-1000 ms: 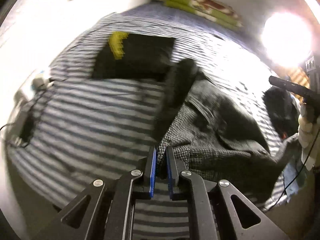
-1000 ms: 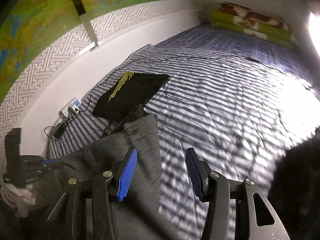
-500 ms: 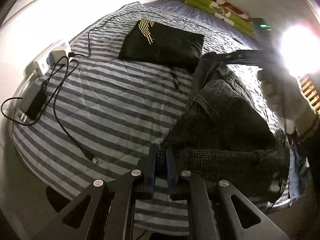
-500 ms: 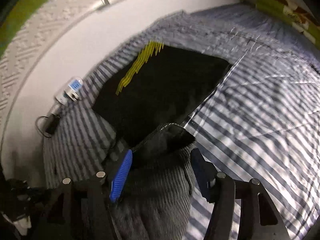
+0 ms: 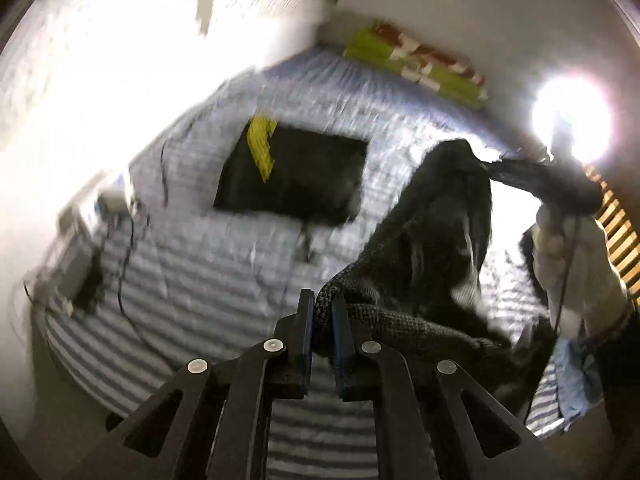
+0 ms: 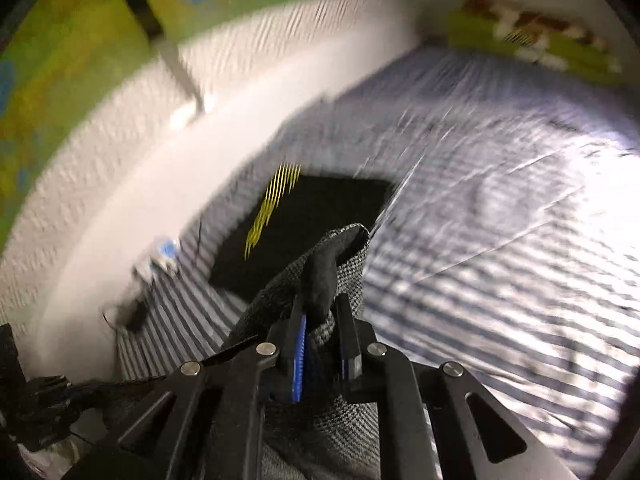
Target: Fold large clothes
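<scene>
1. Both grippers, left [image 5: 322,312] and right [image 6: 320,320], are clamped on edges of the grey coat [image 5: 432,240], lifted over the bed's [image 5: 192,280] near edge.
2. No fold shows yet; spreading and folding remain.
3. A folded black garment [image 5: 296,176] lies mid-bed.

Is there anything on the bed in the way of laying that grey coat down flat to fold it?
Partly. A black folded garment with yellow stripes already lies on the striped bed, just beyond the coat, which both the left gripper and right gripper hold up. The bed beside it looks bare; the frames are blurred.
</scene>
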The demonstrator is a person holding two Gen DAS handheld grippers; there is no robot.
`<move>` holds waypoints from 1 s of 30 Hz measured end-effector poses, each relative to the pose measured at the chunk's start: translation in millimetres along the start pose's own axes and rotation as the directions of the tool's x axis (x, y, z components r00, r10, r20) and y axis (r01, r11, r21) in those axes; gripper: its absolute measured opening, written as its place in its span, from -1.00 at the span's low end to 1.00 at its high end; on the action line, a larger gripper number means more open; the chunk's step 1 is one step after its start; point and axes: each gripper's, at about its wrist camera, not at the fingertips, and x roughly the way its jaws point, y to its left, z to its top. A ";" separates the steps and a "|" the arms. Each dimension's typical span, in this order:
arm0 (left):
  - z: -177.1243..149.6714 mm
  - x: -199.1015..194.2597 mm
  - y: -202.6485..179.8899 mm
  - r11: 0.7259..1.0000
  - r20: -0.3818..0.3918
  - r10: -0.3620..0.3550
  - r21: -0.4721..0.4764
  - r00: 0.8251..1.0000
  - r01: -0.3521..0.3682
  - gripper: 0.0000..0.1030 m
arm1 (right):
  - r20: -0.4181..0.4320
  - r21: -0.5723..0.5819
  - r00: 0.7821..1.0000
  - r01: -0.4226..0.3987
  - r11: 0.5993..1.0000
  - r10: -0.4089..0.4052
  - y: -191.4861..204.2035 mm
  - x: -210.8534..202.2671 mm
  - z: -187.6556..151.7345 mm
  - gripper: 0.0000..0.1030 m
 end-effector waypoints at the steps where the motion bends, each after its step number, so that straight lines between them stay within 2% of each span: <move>1: 9.9 -9.7 -8.8 1.000 0.027 -0.005 0.011 1.000 0.005 -0.84 | 0.036 0.008 0.999 0.007 1.000 -0.007 -0.8 -20.7 0.0 -0.78; 3: 28.1 -28.7 -27.2 0.999 0.081 -0.015 0.032 0.997 0.012 -0.84 | 0.137 0.014 0.990 0.040 0.999 -0.042 -0.5 -77.4 -2.4 -0.78; 5: 46.4 -52.7 -51.2 0.998 0.144 -0.022 0.065 0.989 0.013 -0.84 | 0.228 -0.007 0.971 0.079 0.997 -0.076 7.2 -126.4 -6.4 -0.78; 7: 59.7 -75.4 -71.3 0.996 0.194 -0.036 0.090 0.980 0.019 -0.85 | 0.309 -0.017 0.945 0.123 0.992 -0.111 16.2 -174.6 -11.4 -0.78; 11: 79.3 -129.1 -108.8 0.991 0.303 -0.060 0.131 0.951 0.021 -0.85 | 0.434 -0.008 0.891 0.151 0.988 -0.133 35.5 -258.8 -23.7 -0.78; 16: 82.1 -190.5 -140.2 0.985 0.417 -0.076 0.174 0.906 0.002 -0.85 | 0.583 -0.053 0.794 0.248 0.967 -0.172 72.7 -334.4 -49.2 -0.78; 17: 82.2 -198.0 -142.6 0.985 0.425 -0.081 0.173 0.901 0.007 -0.85 | 0.603 -0.054 0.778 0.257 0.965 -0.174 80.2 -345.8 -55.0 -0.78; 22: 79.3 -234.4 -153.2 0.981 0.471 -0.102 0.195 0.876 0.009 -0.86 | 0.663 -0.055 0.728 0.279 0.959 -0.174 94.3 -382.4 -69.8 -0.78; 24: 80.7 -241.1 -155.8 0.979 0.490 -0.108 0.205 0.865 0.007 -0.86 | 0.675 -0.062 0.716 0.296 0.953 -0.178 98.2 -391.2 -70.5 -0.78; 27: 86.6 -243.3 -161.8 0.974 0.510 -0.100 0.224 0.855 -0.020 -0.86 | 0.655 -0.056 0.734 0.279 0.959 -0.176 93.0 -389.3 -62.8 -0.78; 28: 91.5 -235.8 -160.0 0.973 0.504 -0.094 0.229 0.859 -0.028 -0.86 | 0.649 -0.051 0.738 0.288 0.956 -0.187 89.7 -384.5 -59.8 -0.78; 30: 105.3 -203.5 -161.9 0.972 0.462 -0.073 0.233 0.884 -0.042 -0.86 | 0.618 -0.034 0.751 0.322 0.946 -0.233 78.0 -355.1 -48.1 -0.78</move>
